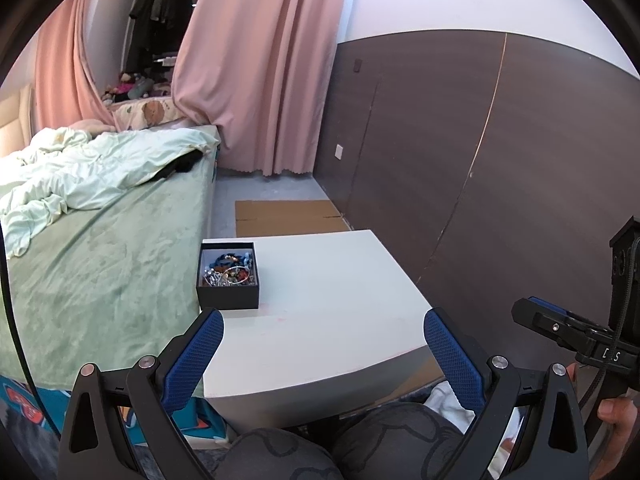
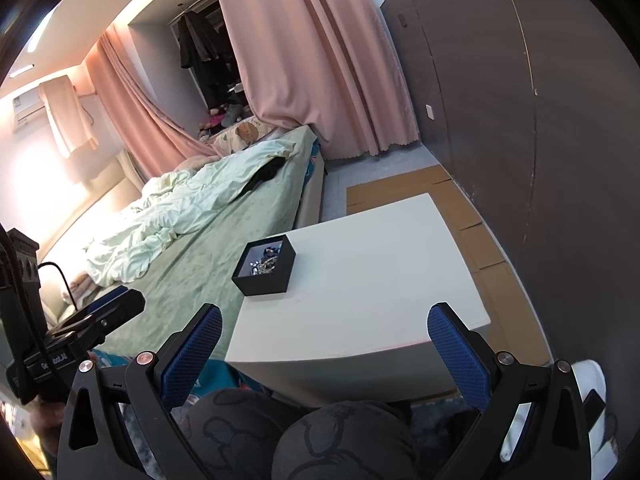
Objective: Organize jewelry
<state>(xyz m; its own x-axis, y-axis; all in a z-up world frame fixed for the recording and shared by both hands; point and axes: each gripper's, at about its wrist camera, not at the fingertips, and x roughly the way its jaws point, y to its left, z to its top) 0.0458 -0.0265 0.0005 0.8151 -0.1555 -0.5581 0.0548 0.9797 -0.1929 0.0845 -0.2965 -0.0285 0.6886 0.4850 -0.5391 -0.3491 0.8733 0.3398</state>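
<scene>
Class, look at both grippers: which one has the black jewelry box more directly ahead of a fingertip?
The left gripper: the black jewelry box sits just beyond its left fingertip. From the right gripper, the box lies farther off.

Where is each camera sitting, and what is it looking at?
Left wrist: sits on the left gripper, looks forward over the white table at the black jewelry box; open blue fingers and knees show.
Right wrist: sits on the right gripper, looks from further right toward the bed; open fingers, knees.
Shared: box, table, bed, pink curtain, and each sees the other gripper.
</scene>
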